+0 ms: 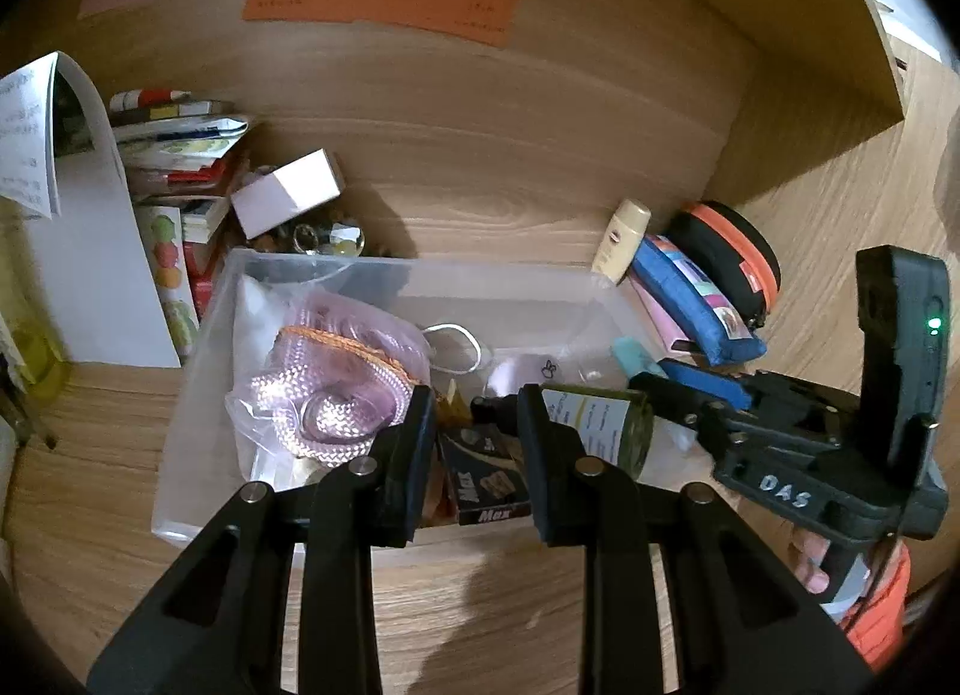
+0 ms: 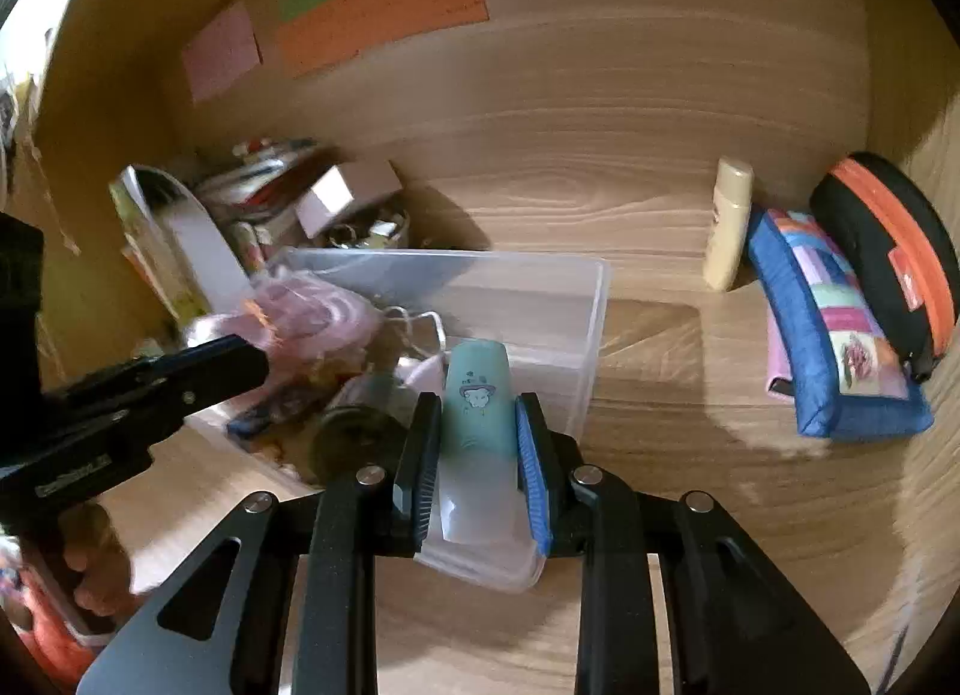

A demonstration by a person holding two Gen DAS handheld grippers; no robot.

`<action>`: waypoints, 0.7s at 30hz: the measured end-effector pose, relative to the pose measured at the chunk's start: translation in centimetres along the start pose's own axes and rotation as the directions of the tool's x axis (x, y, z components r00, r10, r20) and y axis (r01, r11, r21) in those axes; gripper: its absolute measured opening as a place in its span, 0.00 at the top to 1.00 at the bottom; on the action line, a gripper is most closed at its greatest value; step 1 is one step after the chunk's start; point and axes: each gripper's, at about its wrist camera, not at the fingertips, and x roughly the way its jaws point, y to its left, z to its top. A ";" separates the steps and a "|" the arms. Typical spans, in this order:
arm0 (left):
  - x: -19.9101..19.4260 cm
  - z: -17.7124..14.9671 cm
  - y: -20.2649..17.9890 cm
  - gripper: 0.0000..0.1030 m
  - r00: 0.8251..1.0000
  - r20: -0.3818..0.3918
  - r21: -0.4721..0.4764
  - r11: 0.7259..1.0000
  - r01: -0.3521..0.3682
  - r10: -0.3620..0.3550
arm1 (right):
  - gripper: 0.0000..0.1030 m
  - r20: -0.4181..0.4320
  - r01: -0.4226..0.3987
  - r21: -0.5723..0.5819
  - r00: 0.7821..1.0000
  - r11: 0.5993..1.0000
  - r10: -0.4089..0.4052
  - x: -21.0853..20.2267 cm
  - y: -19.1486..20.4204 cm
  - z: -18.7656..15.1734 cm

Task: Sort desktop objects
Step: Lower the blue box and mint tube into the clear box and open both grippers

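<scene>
The right gripper (image 2: 474, 449) is clenched on a teal tube (image 2: 477, 404) with a small cartoon figure printed on it. Both pads press its sides, and its long axis runs straight ahead along the fingers, so the printed end points away from the wrist and a paler end sits back between the jaws. In the right wrist view the tube hangs over the near right part of the clear plastic bin (image 2: 591, 299), above the bin's jumble and not resting in it. The left gripper (image 1: 477, 455) has its jaws drawn close together with nothing between the pads. Through the gap one sees only the bin's contents below: a dark box marked Max (image 1: 489, 482) and a dark-lidded jar (image 1: 600, 425) lying on its side. The bin (image 1: 198, 347) also holds a bag of pink rope (image 1: 336, 371). What matters for the coming move is direction. To the right of the bin, along the back board, stand a cream bottle (image 2: 729, 221), a blue patchwork pouch (image 2: 834, 335) and a black and orange case (image 2: 888, 251), with bare desk between them and the bin. The tube probably belongs with that group, and the right hand is the nearer one; the tube would need to travel sideways to the right, keeping its axis roughly as it is.
</scene>
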 end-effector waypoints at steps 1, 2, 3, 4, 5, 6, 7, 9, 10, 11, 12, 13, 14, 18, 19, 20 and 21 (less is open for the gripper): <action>-0.1 0.0 -0.1 0.74 1.000 0.006 0.005 1.000 -0.003 0.003 | 0.78 -0.002 0.007 -0.013 1.000 1.000 -0.007 0.2 0.2 0.0; -0.1 -0.1 -0.1 0.74 1.000 0.011 0.011 1.000 -0.007 0.007 | 0.78 0.000 0.013 -0.024 1.000 1.000 -0.013 0.3 0.4 -0.1; -0.1 -0.1 -0.2 0.74 1.000 0.011 0.014 1.000 -0.006 0.006 | 0.78 0.002 0.022 -0.034 1.000 0.999 -0.022 0.3 0.5 -0.1; -0.1 -0.1 -0.2 0.70 1.000 0.004 0.014 1.000 0.004 -0.004 | 0.78 0.003 0.031 -0.051 1.000 0.998 -0.031 0.3 0.8 -0.2; 0.0 -0.1 -0.2 0.68 1.000 -0.003 0.010 1.000 0.014 -0.014 | 0.78 0.001 0.031 -0.066 1.000 0.997 -0.031 0.3 1.1 -0.2; 0.0 -0.1 -0.2 0.65 1.000 -0.006 0.008 1.000 0.019 -0.019 | 0.76 -0.003 0.029 -0.085 1.000 0.996 -0.029 0.3 1.4 -0.2; -0.1 -0.1 -0.3 0.65 1.000 -0.003 0.011 1.000 0.017 -0.017 | 0.74 -0.005 0.033 -0.097 0.999 0.995 -0.034 0.4 1.7 -0.2; -0.3 -0.1 -0.4 0.65 1.000 0.004 0.019 1.000 0.016 -0.016 | 0.69 -0.002 0.052 -0.125 0.999 0.991 -0.053 0.3 2.2 -0.3; -0.4 -0.1 -0.5 0.64 1.000 0.006 0.019 1.000 0.019 -0.019 | 0.66 0.002 0.060 -0.135 0.998 0.989 -0.060 0.2 2.4 -0.3; -0.5 -0.1 -0.5 0.63 1.000 0.008 0.019 1.000 0.020 -0.021 | 0.65 0.008 0.066 -0.143 0.998 0.988 -0.066 0.1 2.6 -0.3; -0.6 -0.1 -0.6 0.60 1.000 0.008 0.020 1.000 0.017 -0.017 | 0.62 0.013 0.071 -0.145 0.997 0.987 -0.070 -0.2 2.7 -0.3; -0.8 -0.1 -0.6 0.54 1.000 0.007 0.020 1.000 0.012 -0.012 | 0.57 0.020 0.074 -0.144 0.997 0.987 -0.072 -0.4 2.7 -0.3; -1.0 -0.1 -0.7 0.52 1.000 0.006 0.022 1.000 0.011 -0.011 | 0.54 0.029 0.077 -0.144 0.997 0.987 -0.074 -0.7 2.8 -0.3; -2.4 -0.3 -1.2 0.45 0.999 0.033 0.050 0.999 -0.018 0.017 | 0.30 0.075 0.093 -0.150 0.994 0.984 -0.083 -2.4 3.3 -0.3; -3.0 -0.4 -1.4 0.42 0.999 0.043 0.055 0.998 -0.029 0.027 | 0.25 0.087 0.100 -0.154 0.992 0.983 -0.087 -2.9 3.4 -0.4; -3.3 -0.4 -1.4 0.40 0.998 0.050 0.057 0.998 -0.034 0.031 | 0.24 0.100 0.109 -0.160 0.991 0.981 -0.093 -3.4 3.6 -0.4; -3.7 -0.5 -1.5 0.37 0.998 0.056 0.058 0.998 -0.037 0.033 | 0.23 0.108 0.113 -0.166 0.989 0.980 -0.096 -3.7 3.8 -0.5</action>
